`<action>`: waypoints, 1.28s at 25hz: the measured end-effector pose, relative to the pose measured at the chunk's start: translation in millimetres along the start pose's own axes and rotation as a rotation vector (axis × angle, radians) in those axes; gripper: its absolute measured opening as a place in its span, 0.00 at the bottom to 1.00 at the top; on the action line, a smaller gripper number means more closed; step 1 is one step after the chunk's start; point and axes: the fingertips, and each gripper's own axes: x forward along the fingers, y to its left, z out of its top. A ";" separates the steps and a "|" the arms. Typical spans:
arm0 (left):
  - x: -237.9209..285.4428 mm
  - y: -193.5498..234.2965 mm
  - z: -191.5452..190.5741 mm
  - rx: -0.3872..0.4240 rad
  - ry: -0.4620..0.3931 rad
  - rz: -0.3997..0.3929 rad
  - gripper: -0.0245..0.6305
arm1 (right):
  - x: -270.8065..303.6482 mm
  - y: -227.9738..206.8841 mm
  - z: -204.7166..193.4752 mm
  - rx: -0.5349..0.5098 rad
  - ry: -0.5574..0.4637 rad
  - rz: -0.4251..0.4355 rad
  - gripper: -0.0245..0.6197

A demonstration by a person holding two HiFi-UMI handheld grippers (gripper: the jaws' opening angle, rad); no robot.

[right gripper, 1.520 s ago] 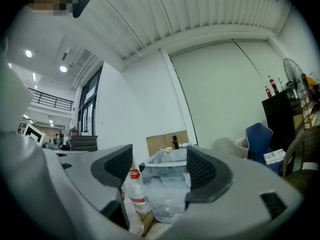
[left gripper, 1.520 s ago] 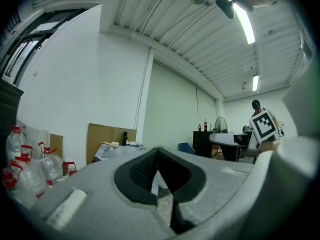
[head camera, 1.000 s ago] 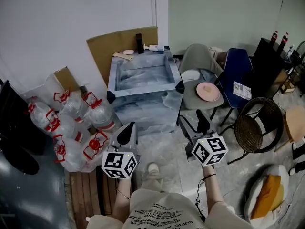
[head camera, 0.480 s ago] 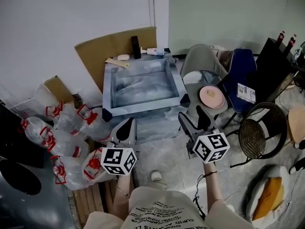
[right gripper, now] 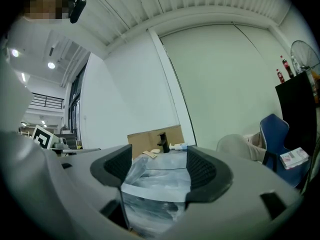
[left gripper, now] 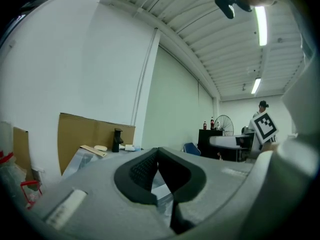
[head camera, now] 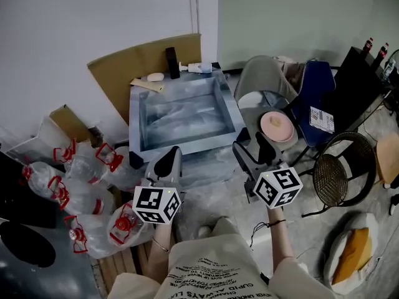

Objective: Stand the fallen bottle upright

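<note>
**Closing in on the tabletop, bottle still down**

Head view: Over the last second the plastic-wrapped tabletop [head camera: 133, 123] has drawn nearer in the frame. Both grippers now sit just short of its near edge, so the person seems to have stepped forward. The fallen bottle [head camera: 194, 68], small and white, lies on its side at the far rim beside a black upright piece [head camera: 171, 62]. It has not shifted, and it is well apart from the left gripper [head camera: 166, 162] and the right gripper [head camera: 252, 152].

Left gripper view: The left gripper [left gripper: 158, 156] has its fingers clenched together on nothing. The bottle [left gripper: 131, 147] lies far beyond them, a little left of the tips.

Right gripper view: The right gripper [right gripper: 159, 169] has its fingers released and spread, with only the wrapped tabletop showing between them. The bottle [right gripper: 179, 146] lies ahead, within the line of the gap. This looks like the approach stage, with a reach across the whole tabletop left before any grasp.
</note>
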 end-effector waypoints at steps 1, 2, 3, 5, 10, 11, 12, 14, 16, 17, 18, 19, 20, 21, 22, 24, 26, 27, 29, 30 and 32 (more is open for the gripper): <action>4.0 2.6 -1.0 -0.001 0.002 -0.001 0.07 | 4.2 -1.7 -0.3 0.000 0.000 0.000 0.55; 8.0 5.3 -2.2 -0.002 0.005 -0.002 0.07 | 8.7 -3.7 -0.7 -0.001 0.002 0.000 0.55; 12.2 8.1 -3.2 -0.002 0.007 -0.002 0.07 | 13.6 -6.1 -1.0 -0.004 0.004 0.000 0.55; 20.8 14.3 -4.0 -0.004 0.008 0.003 0.07 | 24.7 -11.6 -0.5 -0.009 0.008 0.003 0.55; 51.2 32.8 -4.6 -0.009 0.016 0.027 0.07 | 62.8 -29.6 3.0 -0.017 0.018 0.024 0.55; 59.2 37.4 -5.0 -0.012 0.020 0.032 0.07 | 72.8 -33.4 3.6 -0.020 0.024 0.031 0.55; 67.4 41.9 -5.3 -0.016 0.025 0.039 0.07 | 83.1 -37.3 4.3 -0.023 0.031 0.040 0.55; 84.6 50.4 -5.6 -0.023 0.035 0.050 0.07 | 104.7 -46.0 6.0 -0.026 0.045 0.055 0.55; 102.0 57.2 -6.0 -0.034 0.045 0.060 0.07 | 126.3 -54.8 8.6 -0.032 0.061 0.074 0.55; 109.8 60.3 -6.5 -0.041 0.051 0.069 0.07 | 136.6 -58.2 9.9 -0.036 0.072 0.089 0.55; 117.1 63.7 -6.9 -0.049 0.056 0.080 0.07 | 146.7 -61.1 11.0 -0.040 0.083 0.106 0.55; 124.7 67.4 -7.1 -0.055 0.060 0.090 0.07 | 156.7 -64.3 12.4 -0.044 0.092 0.122 0.55; 132.6 71.1 -6.9 -0.060 0.063 0.101 0.07 | 166.7 -67.8 14.1 -0.047 0.100 0.135 0.55; 140.4 74.9 -6.7 -0.065 0.065 0.110 0.07 | 176.5 -71.5 15.9 -0.050 0.107 0.147 0.55; 148.0 78.9 -6.6 -0.071 0.068 0.120 0.07 | 186.1 -75.1 17.4 -0.053 0.113 0.158 0.55; 162.5 86.7 -6.7 -0.082 0.071 0.138 0.07 | 204.9 -81.8 19.3 -0.059 0.126 0.180 0.55; 176.3 93.0 -7.1 -0.092 0.074 0.154 0.07 | 222.5 -88.3 20.0 -0.064 0.139 0.204 0.55; 183.1 95.5 -7.5 -0.095 0.076 0.162 0.07 | 230.6 -91.7 20.1 -0.067 0.146 0.215 0.55; 196.4 100.1 -8.8 -0.102 0.080 0.175 0.07 | 246.1 -98.3 20.0 -0.076 0.159 0.238 0.55; 202.9 102.5 -9.6 -0.106 0.081 0.180 0.07 | 253.8 -101.5 20.0 -0.081 0.165 0.249 0.55; 215.6 108.1 -11.0 -0.114 0.083 0.191 0.07 | 270.0 -107.5 20.5 -0.095 0.176 0.267 0.55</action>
